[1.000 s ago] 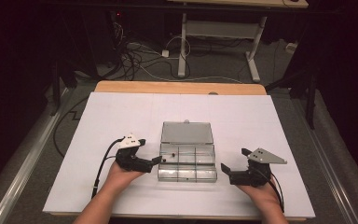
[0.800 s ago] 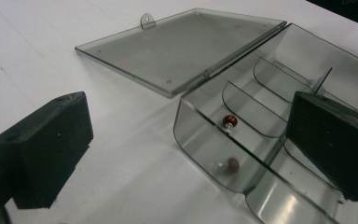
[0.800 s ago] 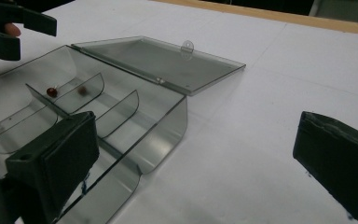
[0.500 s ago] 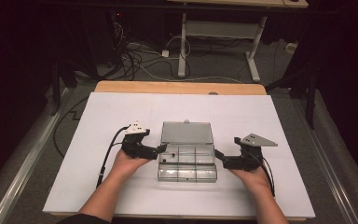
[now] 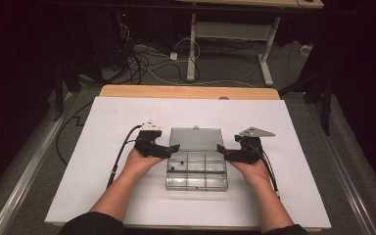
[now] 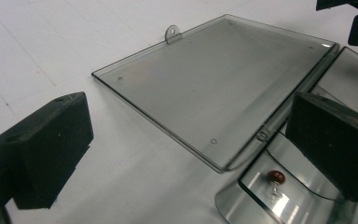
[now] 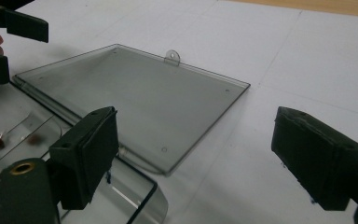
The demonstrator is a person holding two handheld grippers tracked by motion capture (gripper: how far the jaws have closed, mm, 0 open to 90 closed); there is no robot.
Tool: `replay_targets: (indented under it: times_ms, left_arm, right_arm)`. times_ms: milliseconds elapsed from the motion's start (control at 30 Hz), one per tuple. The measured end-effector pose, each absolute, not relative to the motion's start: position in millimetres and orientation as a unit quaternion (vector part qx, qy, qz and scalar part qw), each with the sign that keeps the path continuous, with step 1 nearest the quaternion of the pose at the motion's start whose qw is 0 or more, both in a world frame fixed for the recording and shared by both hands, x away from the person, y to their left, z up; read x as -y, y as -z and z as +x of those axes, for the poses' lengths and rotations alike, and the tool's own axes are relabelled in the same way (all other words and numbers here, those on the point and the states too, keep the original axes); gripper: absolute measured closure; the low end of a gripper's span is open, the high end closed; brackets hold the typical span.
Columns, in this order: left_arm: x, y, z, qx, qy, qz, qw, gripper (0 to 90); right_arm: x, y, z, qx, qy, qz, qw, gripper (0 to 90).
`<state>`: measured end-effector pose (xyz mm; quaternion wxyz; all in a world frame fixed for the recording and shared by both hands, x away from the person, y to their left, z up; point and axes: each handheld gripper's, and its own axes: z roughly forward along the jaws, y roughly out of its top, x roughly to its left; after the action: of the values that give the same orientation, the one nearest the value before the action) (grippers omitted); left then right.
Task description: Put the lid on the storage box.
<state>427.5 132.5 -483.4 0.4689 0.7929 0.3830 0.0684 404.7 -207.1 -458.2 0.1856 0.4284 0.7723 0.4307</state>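
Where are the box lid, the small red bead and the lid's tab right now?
lid (image 6: 223, 88), left gripper view, middle of its flat panel
red bead (image 6: 276, 176), left gripper view, on the bead itself
tab (image 7: 171, 57), right gripper view, loop at the lid's far edge

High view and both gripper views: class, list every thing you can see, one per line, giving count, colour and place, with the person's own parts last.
Compartment box: one, clear plastic, middle of the white sheet, between the two grippers.
Lid: one, smoky clear, hinged to the box, lying open flat on the sheet on its far side.
Small part: one, red-brown, inside a box compartment by the hinge.
White sheet: one, covering the table top.
Table: one, wood edge showing at the far side.
Cables: several, dark and white, on the floor beyond the table.
Left gripper: one, black, jaws open, at the box's left edge.
Right gripper: one, black, jaws open, at the box's right edge.
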Motion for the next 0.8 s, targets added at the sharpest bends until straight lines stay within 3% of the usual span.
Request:
replay_targets:
  times_ms: [367,800]
  left_arm:
    - [-121.4,481.5,439.7,-0.391,-0.068,0.793,0.461,1.0]
    - [-110.6,480.5,444.5,-0.390,-0.058,0.797,0.457,3.1]
  right_arm:
    - [190.9,467.9,436.8,-0.772,-0.419,0.456,0.143,17.4]
    - [180.7,477.2,446.8,-0.770,-0.414,0.472,0.113,17.3]
